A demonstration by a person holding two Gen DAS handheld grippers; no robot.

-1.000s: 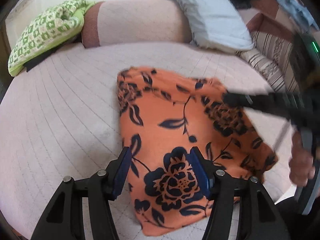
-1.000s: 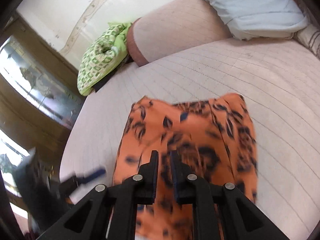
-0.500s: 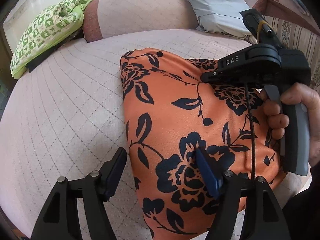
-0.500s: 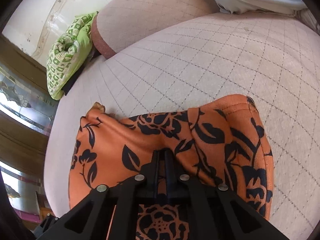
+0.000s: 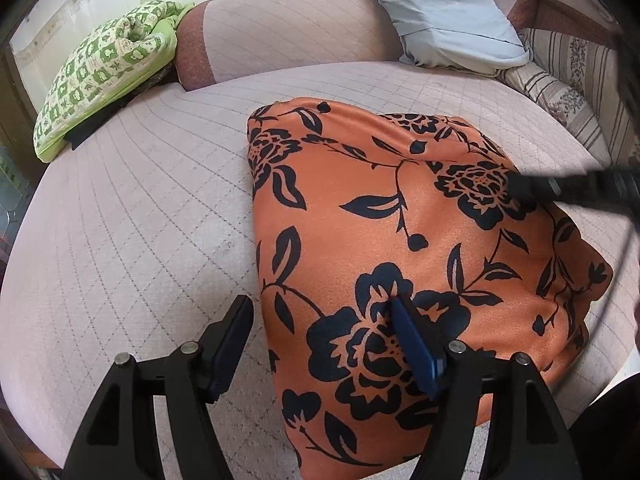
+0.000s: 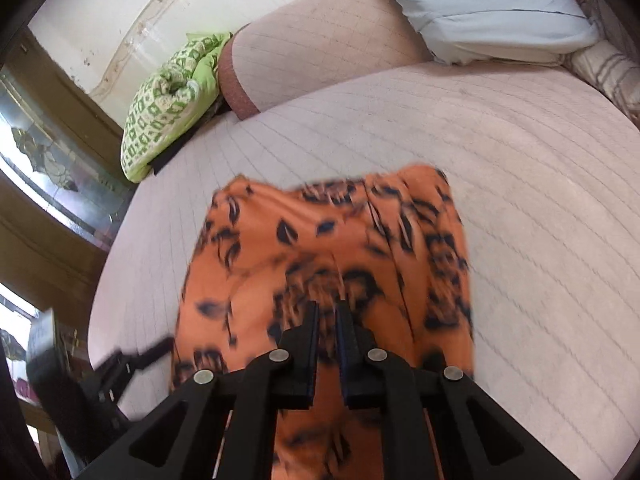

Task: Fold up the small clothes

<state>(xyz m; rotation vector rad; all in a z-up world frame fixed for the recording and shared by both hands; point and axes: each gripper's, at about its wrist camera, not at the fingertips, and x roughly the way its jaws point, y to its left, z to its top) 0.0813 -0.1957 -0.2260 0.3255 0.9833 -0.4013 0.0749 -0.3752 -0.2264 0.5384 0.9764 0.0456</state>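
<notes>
Orange floral garment (image 5: 400,240) on bed; left fingers (image 5: 236,336) wide, straddling its near-left edge (right fingers (image 6: 310,332) nearly closed, empty).

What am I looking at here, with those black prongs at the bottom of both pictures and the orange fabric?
There is no machine here. A person holds a two-fingered tool in each hand, and each one carries a wide-angle camera looking along its fingers. One picture is from the left tool, the other from the right tool. On the quilted pink cover lies an orange cloth with dark flowers. A green patterned cushion and a pale pillow sit behind it. The left tool's jaws have just been opening and straddle the cloth's edge without gripping it. The right tool's jaws are almost closed above the cloth. That picture is blurred, but no fabric shows between them. Nothing looks held.
</notes>
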